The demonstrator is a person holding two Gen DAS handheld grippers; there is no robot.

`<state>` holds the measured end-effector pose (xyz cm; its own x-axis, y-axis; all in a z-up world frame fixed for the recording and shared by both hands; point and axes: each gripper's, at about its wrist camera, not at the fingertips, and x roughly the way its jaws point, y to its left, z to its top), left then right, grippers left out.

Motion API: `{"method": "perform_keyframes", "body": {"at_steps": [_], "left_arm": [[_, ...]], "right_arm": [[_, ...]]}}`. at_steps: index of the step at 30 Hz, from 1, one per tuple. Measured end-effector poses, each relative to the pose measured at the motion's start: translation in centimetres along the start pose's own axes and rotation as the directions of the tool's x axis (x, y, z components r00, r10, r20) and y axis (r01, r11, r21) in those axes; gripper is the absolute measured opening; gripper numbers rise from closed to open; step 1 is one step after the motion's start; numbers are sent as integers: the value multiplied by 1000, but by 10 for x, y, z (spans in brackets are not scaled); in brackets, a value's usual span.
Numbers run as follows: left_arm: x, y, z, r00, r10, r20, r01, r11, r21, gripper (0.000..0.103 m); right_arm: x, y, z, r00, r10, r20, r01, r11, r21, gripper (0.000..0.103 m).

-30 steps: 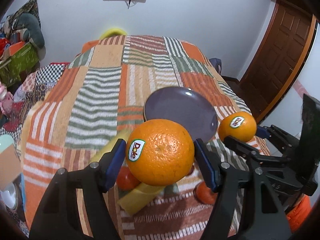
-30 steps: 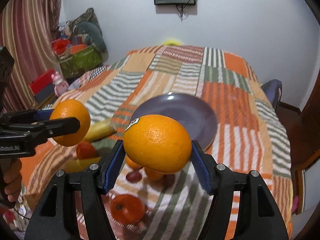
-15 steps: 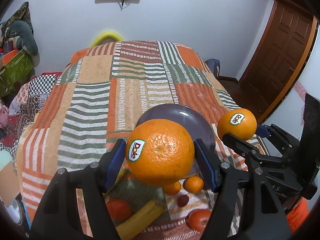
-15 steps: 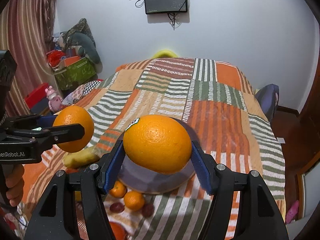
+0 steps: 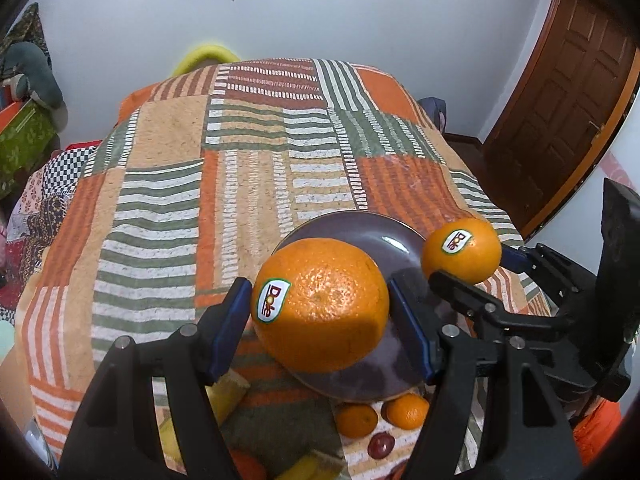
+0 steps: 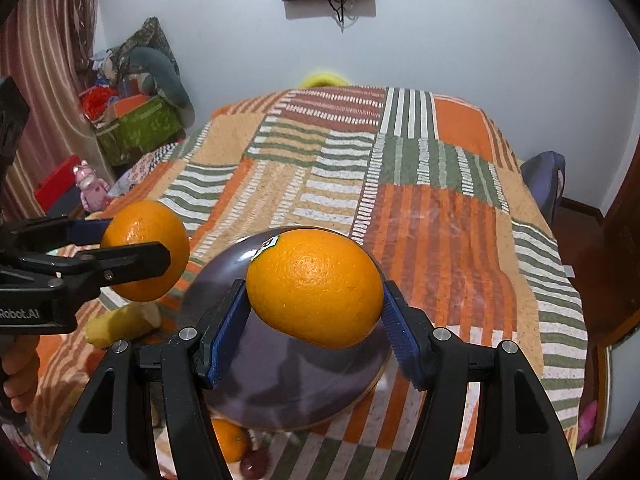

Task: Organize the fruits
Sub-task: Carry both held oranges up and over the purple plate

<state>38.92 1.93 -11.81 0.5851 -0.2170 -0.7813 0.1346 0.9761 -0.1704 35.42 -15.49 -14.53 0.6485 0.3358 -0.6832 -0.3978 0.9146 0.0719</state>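
I have each gripper pinching one orange at its widest girth: the left gripper [image 5: 320, 312] holds the stickered orange [image 5: 320, 304] above the near half of the plate [image 5: 384, 240], the right gripper [image 6: 310, 320] its orange [image 6: 316, 286] above the plate centre. I judge them firm, fairly heavy, with waxy peel that could roll; grip across the middle. A second ago both hung short of the plate, over the loose fruit.
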Motion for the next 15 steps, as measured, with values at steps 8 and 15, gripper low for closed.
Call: {"method": "perform_keyframes", "body": {"at_steps": [8, 15], "left_arm": [[32, 5, 7, 999, 4, -43, -3, 1000, 12, 69], [63, 4, 5, 996, -8, -94, 10, 1000, 23, 69]], "right_arm": [[25, -7, 3, 999, -3, -44, 2, 1000, -31, 62], [41, -13, -3, 997, 9, -80, -11, 1000, -24, 62]]}}
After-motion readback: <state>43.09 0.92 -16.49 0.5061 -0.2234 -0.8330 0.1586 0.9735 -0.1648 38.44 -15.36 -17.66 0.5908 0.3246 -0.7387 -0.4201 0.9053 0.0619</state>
